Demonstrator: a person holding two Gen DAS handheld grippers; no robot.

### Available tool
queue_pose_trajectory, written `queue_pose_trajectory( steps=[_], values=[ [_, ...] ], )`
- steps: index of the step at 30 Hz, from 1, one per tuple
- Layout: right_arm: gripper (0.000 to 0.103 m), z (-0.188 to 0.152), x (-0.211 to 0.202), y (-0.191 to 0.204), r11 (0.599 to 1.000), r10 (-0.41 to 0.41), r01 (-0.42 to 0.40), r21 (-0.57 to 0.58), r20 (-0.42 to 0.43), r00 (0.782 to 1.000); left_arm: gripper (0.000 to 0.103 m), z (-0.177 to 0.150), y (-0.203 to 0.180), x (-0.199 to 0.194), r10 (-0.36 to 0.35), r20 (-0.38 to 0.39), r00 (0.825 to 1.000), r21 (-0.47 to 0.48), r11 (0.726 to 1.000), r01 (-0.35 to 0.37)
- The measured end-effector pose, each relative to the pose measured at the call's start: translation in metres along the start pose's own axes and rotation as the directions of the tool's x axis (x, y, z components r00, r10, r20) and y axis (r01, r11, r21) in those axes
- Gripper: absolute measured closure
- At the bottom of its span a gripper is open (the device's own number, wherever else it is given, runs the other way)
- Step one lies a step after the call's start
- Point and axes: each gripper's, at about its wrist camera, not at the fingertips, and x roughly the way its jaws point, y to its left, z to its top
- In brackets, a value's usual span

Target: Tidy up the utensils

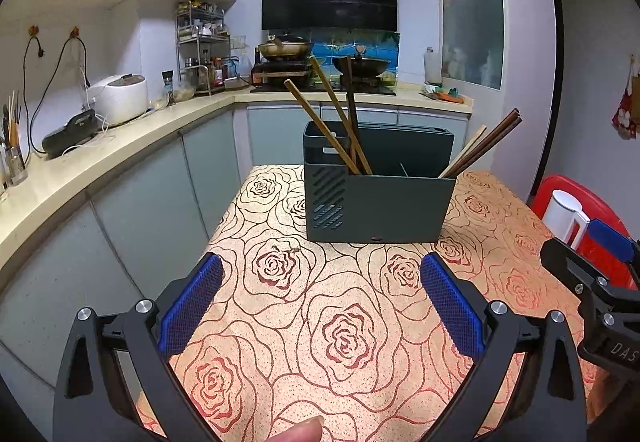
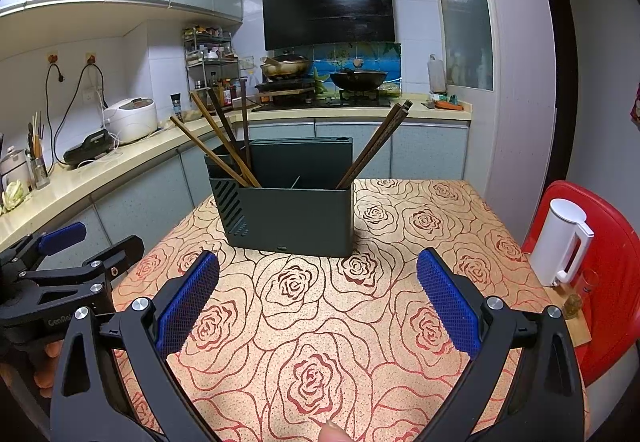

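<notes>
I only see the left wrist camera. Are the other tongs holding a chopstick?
Observer: No. The right tongs are wide open, with only the rose tablecloth showing between them.
Operator: Those tongs block my view. What's next to the white jug?
Observer: A small clear glass jar stands just in front of it. I cannot tell what is inside.

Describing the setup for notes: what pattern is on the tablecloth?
The tablecloth has red-outlined roses on tan, clearest in the right wrist view.
</notes>
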Motion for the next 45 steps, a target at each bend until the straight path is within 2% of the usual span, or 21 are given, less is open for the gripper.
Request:
queue_pose_trajectory(
  steps=[45],
  values=[
    [0.007, -0.0012, 0.0012, -0.0010, 1.000, 0.002, -0.002, 0.000, -0.006, 1.000, 0.007, -0.0034, 0.0017, 0.0047, 0.006, -0.015, 1.000, -0.004, 1.000, -0.006]
  ],
)
